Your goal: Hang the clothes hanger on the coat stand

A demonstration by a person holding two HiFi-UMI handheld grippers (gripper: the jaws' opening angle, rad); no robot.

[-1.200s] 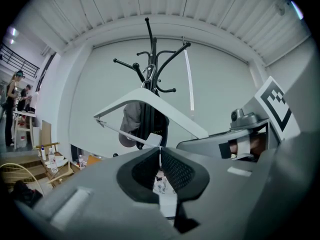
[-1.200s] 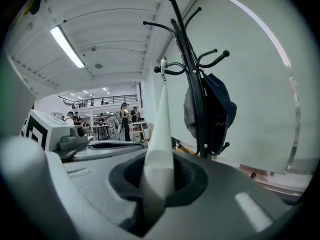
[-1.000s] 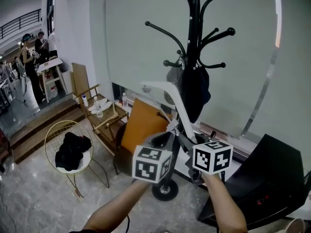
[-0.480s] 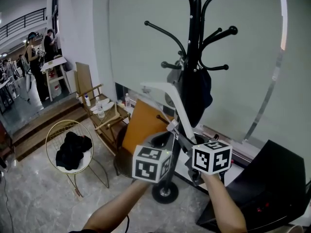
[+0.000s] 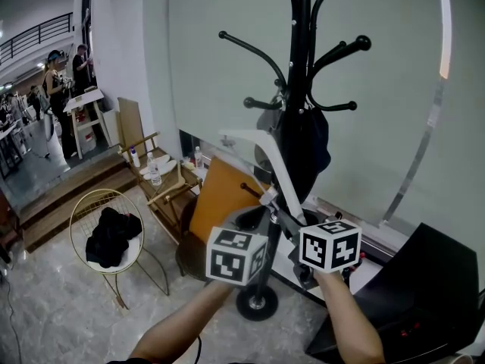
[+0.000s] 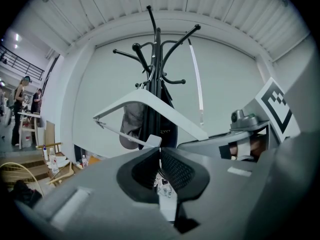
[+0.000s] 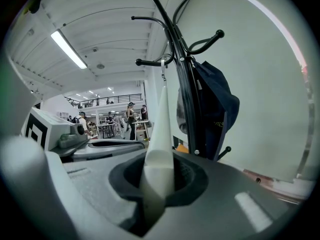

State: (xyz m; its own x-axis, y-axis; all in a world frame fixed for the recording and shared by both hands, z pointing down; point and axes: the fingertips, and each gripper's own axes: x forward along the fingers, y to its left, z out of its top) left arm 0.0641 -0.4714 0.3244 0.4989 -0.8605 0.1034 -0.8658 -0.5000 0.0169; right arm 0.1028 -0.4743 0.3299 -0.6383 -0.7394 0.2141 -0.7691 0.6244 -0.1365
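Observation:
The white clothes hanger (image 5: 254, 149) is held up in front of the black coat stand (image 5: 301, 67), below its curved pegs. My left gripper (image 5: 261, 222) is shut on the hanger's thin lower bar (image 6: 127, 132), with the white arms (image 6: 165, 110) spread above the jaws. My right gripper (image 5: 294, 230) is shut on the end of one white arm (image 7: 161, 134), which rises from the jaws toward the metal hook (image 7: 163, 68) near a peg. A dark garment (image 5: 305, 149) and a cap hang on the stand behind the hanger.
The stand's round base (image 5: 258, 303) sits on the marble floor just ahead. A wire chair with black clothes (image 5: 112, 237) and a wooden chair with bottles (image 5: 155, 174) are to the left, next to an orange board (image 5: 221, 196). A black case (image 5: 424, 283) lies at right. People stand far left.
Both grippers keep their hold on the hanger. The view has drifted slightly toward the coat stand, whose base sits a little lower in the picture.

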